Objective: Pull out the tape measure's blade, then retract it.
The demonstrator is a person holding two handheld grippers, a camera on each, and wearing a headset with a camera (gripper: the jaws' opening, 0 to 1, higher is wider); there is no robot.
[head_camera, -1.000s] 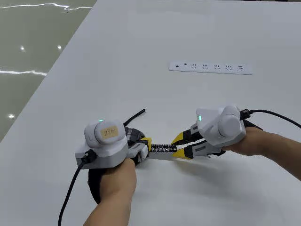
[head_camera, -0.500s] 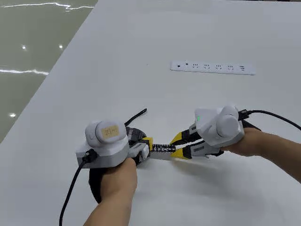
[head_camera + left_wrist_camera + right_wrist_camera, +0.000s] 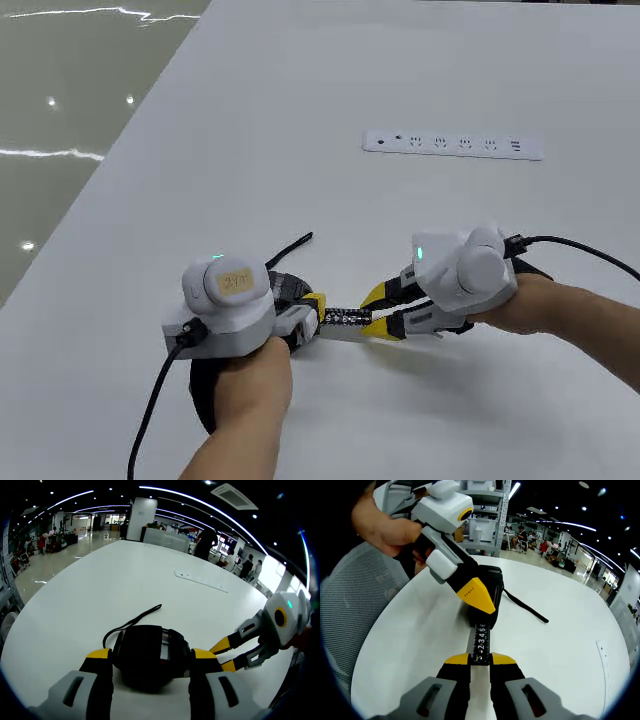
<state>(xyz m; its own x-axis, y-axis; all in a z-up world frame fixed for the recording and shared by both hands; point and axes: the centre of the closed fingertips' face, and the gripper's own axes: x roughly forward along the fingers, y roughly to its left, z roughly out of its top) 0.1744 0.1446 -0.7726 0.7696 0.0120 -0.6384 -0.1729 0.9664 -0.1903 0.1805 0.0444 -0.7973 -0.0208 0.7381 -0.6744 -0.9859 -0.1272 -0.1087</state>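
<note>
Head view: we see the left gripper clamped on the black tape measure, which sits on the white table. Just beside it, the right gripper pinches the blade, with a short stretch of it out between the two. Left gripper view: we find both jaws pressed against the tape measure's sides, its strap lying on the table behind it. Right gripper view: we see the jaws nearly together, nipping the numbered blade's end.

bright, even | soft shadows | glare on floor | fisheye edges warped
</note>
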